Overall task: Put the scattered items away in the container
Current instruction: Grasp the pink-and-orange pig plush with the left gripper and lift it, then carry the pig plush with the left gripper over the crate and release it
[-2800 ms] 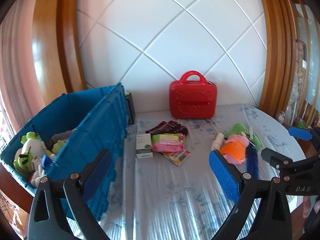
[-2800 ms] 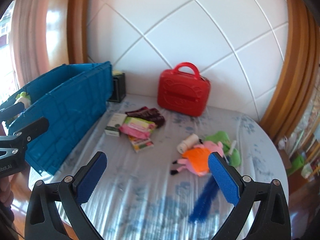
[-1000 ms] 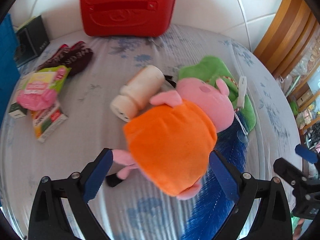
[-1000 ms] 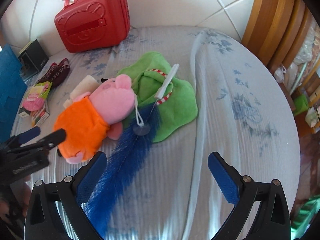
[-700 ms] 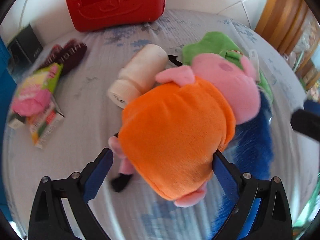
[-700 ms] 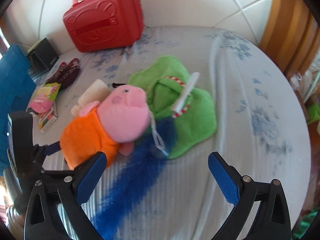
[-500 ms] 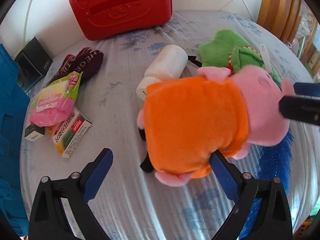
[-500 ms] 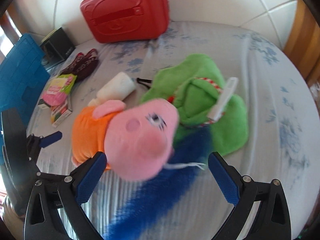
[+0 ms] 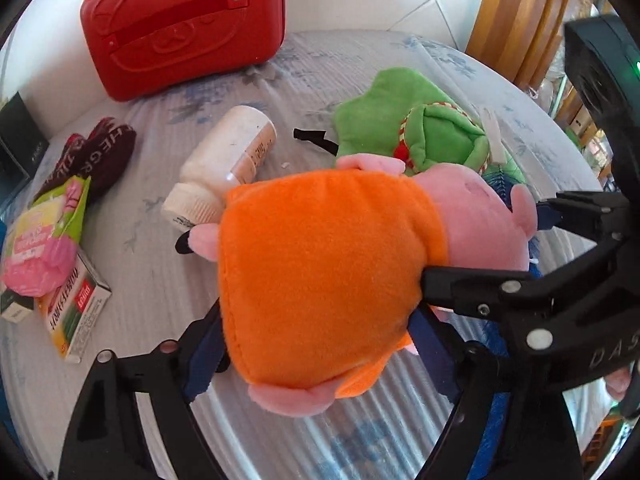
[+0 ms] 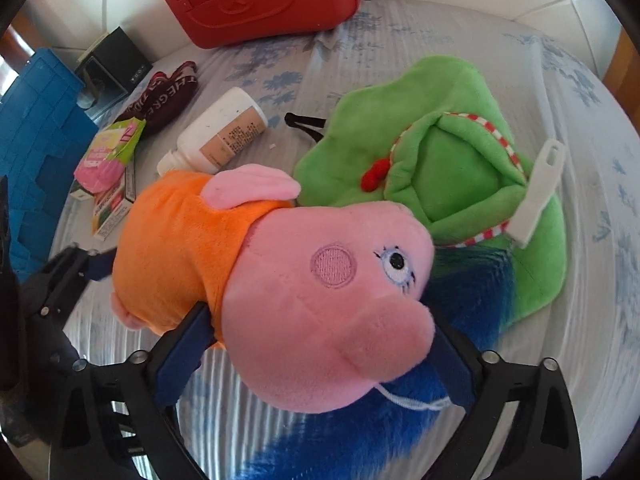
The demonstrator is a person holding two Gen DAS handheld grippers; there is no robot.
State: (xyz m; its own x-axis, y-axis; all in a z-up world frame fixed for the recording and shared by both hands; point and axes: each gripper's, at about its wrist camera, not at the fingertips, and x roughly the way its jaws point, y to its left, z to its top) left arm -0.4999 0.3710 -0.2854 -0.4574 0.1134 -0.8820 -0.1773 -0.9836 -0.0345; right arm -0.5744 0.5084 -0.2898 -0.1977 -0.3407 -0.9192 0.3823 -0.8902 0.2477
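A pink pig plush in an orange dress (image 9: 320, 264) is held off the bed by both grippers. My left gripper (image 9: 316, 352) is shut on its orange body. My right gripper (image 10: 316, 344) is shut on its pink head (image 10: 332, 296). The right gripper also shows in the left wrist view (image 9: 520, 256), closed on the head from the right. A corner of the blue container (image 10: 28, 120) shows at the far left. A white bottle (image 9: 224, 168), a green plush (image 10: 440, 160) and a blue feathery toy (image 10: 360, 420) lie on the bed.
A red toy suitcase (image 9: 184, 20) stands at the wall. Dark socks (image 9: 100, 156), a pink and green packet (image 9: 44, 232) and small boxes (image 9: 76, 312) lie at the left. A black box (image 10: 116, 64) sits beside the container. A wooden frame (image 9: 520, 12) borders the right.
Both grippers moved in from wide open and closed on the pig plush, the left on its body, the right on its head. The plush is lifted off the blue feathery toy.
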